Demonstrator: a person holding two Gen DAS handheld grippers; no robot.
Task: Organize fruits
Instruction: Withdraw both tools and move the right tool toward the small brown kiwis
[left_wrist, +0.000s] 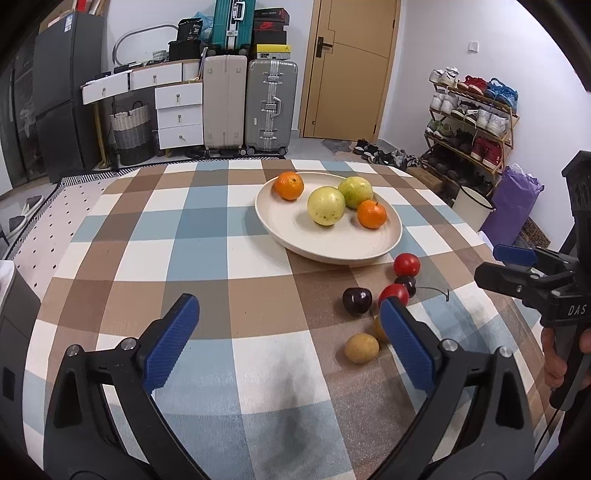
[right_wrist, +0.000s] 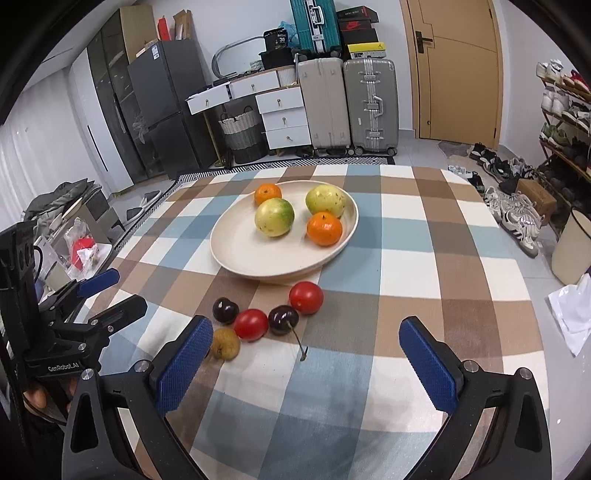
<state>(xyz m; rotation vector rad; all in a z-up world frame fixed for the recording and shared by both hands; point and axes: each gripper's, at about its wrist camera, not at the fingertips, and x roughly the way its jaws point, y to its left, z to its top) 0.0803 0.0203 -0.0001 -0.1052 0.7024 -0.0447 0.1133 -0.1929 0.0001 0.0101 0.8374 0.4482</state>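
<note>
A cream plate (left_wrist: 295, 236) (right_wrist: 240, 254) on the checked tablecloth holds two oranges (left_wrist: 289, 185) (right_wrist: 324, 228) and two yellow-green fruits (left_wrist: 326, 205) (right_wrist: 274, 216). In front of it lie two red tomatoes (left_wrist: 406, 264) (right_wrist: 306, 297), two dark cherries (left_wrist: 357, 301) (right_wrist: 283, 319) and two small brown fruits (left_wrist: 362, 348) (right_wrist: 225, 343). My left gripper (left_wrist: 290, 334) is open and empty, its right finger beside the small fruits. My right gripper (right_wrist: 306, 350) is open and empty, just in front of the cherries and tomatoes.
The table's far edge (left_wrist: 229, 162) faces suitcases (left_wrist: 271, 107), drawers and a door. A shoe rack (left_wrist: 469, 122) and a purple bag (left_wrist: 513, 206) stand right of the table. The right gripper's body (left_wrist: 546, 288) shows at the left view's right edge.
</note>
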